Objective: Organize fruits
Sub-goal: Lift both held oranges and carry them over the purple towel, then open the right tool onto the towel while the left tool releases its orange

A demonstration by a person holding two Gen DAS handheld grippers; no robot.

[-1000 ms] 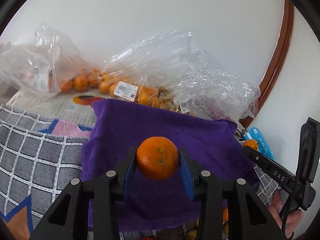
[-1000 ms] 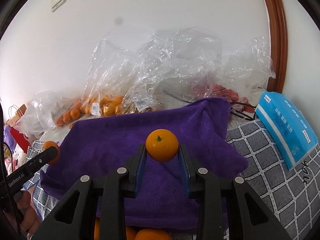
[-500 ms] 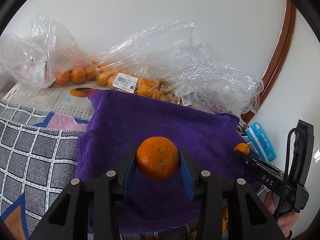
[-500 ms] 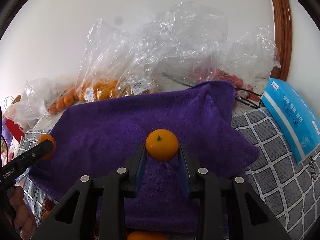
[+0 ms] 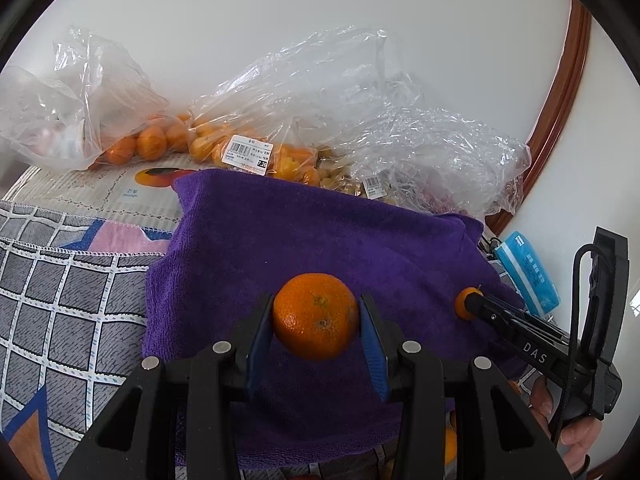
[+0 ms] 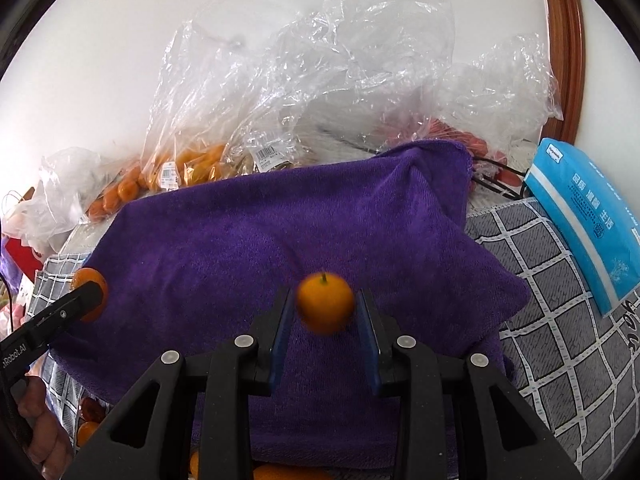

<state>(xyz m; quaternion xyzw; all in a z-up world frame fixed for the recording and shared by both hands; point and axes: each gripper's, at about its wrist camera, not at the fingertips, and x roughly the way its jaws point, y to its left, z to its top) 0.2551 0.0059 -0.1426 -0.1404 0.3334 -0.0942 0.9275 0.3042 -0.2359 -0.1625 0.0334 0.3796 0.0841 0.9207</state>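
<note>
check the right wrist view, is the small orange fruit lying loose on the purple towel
No, the small round orange fruit is clamped between the right gripper fingers, held above the purple terry towel.

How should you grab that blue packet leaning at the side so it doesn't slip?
Grip the blue packet across its thin thickness, near the middle of its upper long edge, coming down from above. It is flat and lies tilted on the checked cloth, so its broad face is too wide for the jaws. Both grippers already hold oranges, so one would need freeing first.
</note>
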